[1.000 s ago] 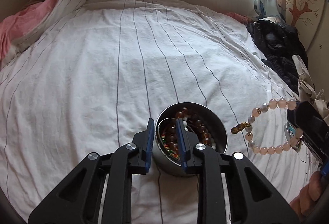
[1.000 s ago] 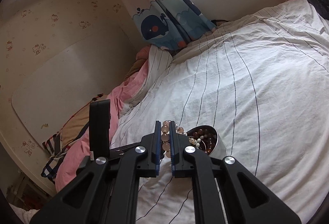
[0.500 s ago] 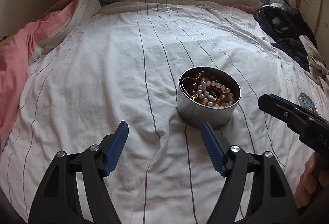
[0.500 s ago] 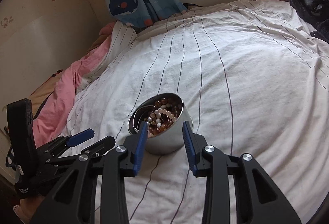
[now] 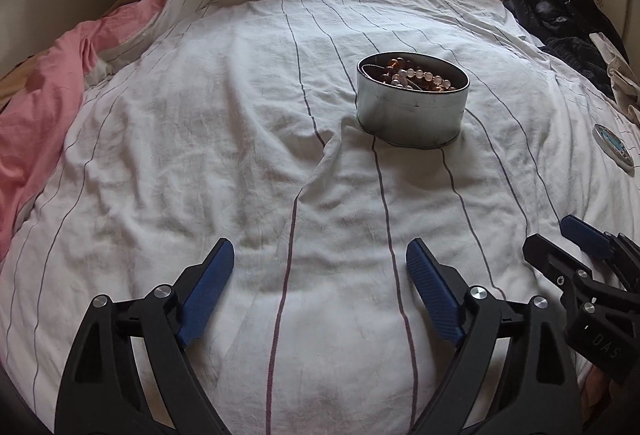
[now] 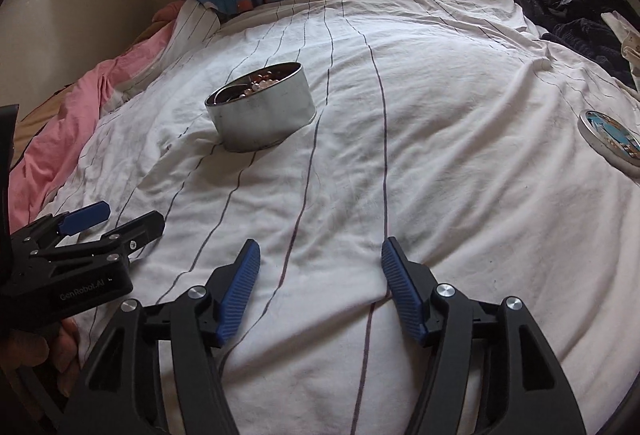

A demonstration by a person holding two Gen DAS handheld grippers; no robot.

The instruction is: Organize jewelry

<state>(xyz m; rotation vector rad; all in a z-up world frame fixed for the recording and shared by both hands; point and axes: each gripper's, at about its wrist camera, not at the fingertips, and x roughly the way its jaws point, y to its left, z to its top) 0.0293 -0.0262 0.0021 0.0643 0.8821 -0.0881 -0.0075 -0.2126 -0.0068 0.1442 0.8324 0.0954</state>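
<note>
White striped bed sheet (image 5: 200,139) fills both views. Round silver metal tin (image 5: 412,115) sits at 1 o'clock in the left view, 11 o'clock in the right, beaded bracelets (image 5: 416,77) heaped inside. Round illustrated lid (image 6: 610,139) lies well apart at 3 o'clock. Left gripper (image 5: 320,267) and right gripper (image 6: 320,259): fingers opening wide, nothing between. Judgement: loading done; next, fetch lid, cap tin.

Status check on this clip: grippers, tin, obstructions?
Left gripper and right gripper empty, jaws opening. Beaded jewelry inside round tin; lid off, lying apart. Nothing blocking.
</note>
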